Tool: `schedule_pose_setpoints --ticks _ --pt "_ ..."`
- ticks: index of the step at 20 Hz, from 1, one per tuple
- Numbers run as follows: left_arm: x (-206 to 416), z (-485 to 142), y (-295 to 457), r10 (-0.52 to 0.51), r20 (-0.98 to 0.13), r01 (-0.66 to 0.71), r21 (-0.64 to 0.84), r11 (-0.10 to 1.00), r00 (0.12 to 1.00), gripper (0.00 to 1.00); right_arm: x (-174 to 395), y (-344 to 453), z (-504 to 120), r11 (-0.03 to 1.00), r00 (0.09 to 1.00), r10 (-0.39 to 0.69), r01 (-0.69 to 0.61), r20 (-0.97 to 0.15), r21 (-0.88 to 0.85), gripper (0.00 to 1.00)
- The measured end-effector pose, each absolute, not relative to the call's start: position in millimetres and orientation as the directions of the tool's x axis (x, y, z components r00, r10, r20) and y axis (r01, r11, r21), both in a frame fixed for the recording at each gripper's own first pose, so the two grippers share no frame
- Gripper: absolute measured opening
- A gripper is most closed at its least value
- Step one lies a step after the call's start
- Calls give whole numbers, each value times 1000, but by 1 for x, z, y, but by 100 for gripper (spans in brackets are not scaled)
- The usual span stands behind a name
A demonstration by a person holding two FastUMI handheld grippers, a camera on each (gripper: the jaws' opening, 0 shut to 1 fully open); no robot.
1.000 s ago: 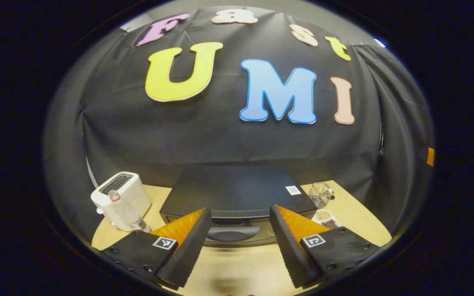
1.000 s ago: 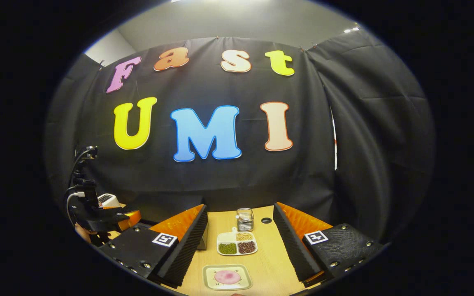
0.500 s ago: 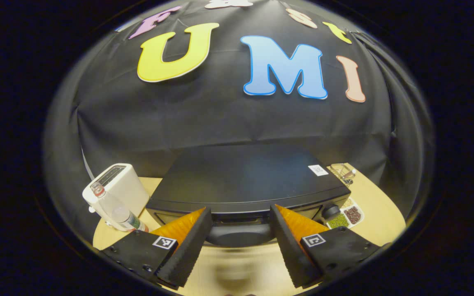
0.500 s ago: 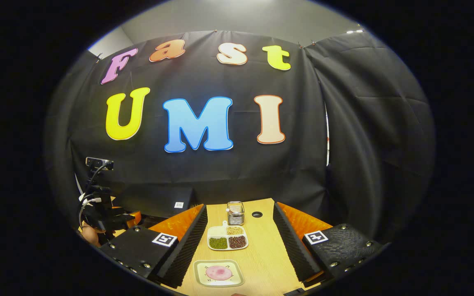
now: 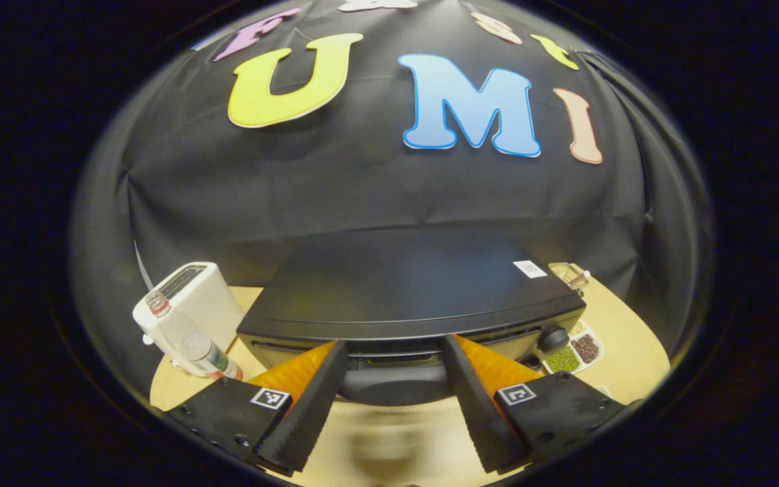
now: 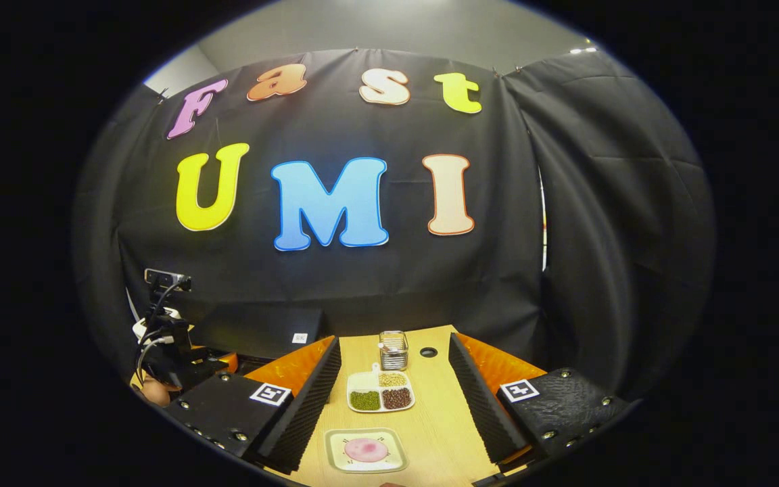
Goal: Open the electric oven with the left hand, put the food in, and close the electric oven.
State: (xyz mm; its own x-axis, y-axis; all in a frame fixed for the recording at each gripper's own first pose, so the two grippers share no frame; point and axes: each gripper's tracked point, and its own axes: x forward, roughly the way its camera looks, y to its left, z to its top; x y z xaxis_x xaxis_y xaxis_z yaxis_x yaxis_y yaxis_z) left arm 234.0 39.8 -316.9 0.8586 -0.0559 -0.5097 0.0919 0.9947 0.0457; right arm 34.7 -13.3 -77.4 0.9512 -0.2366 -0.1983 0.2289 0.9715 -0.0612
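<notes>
Left gripper view: left hand-held gripper point(image 5: 393, 399) spread wide, released, nothing btwn fingers; fingertips straddle the door handle point(image 5: 393, 384) of the electric oven point(image 5: 410, 297), not pressing on it. Oven is black, door closed, sits on the tabletop point(image 5: 623, 352) against the booth wall; knob point(image 5: 553, 338) at its front right. Left of oven: white toaster point(image 5: 190, 301) w/ clear bottle point(image 5: 186, 338) leaning in front of it. Right of oven: divided tray of beans point(image 5: 573, 353), wire holder point(image 5: 569, 275) behind it. Right gripper view: right hand-held gripper point(image 6: 396, 406) also wide open, released, hovering above tabletop point(image 6: 440, 406). Btwn its fingers, low in view: square plate point(image 6: 366, 450) w/ the food point(image 6: 366, 449), a pink round slice, lying on the tabletop near the front edge. Beyond it the bean tray point(image 6: 381, 394), then wire holder point(image 6: 393, 350). Oven point(image 6: 261, 328) at left, far side; left hand-held gripper point(image 6: 173, 358) w/ cables in front of it, bit of a hand point(image 6: 153, 391) below.
</notes>
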Motion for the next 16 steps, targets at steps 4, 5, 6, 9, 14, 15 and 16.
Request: schedule_pose_setpoints --ticks 4,5,6,9,14,15,16 --pt "215 -319 40 -69 -515 95 25 995 854 96 32 -11 -78 974 953 -227 217 -201 -68 97" --pt "210 -320 41 -69 -518 97 26 995 852 96 31 -10 -78 974 953 -224 215 -202 -66 97" --pt "206 -321 41 -71 -521 99 26 995 851 99 29 -10 -77 974 954 -224 215 -201 -65 97" --pt "191 -327 42 -83 -535 107 15 994 841 100 25 -9 -76 975 955 -221 216 -195 -47 97" --pt "170 -336 43 -76 -552 104 20 994 830 99 15 3 -80 980 959 -196 189 -203 -55 97" --pt "169 -339 42 -74 -556 101 18 995 828 96 14 5 -80 981 960 -192 184 -205 -58 96" --pt "167 -341 41 -72 -559 98 16 995 826 99 11 7 -79 982 960 -189 180 -205 -62 97"
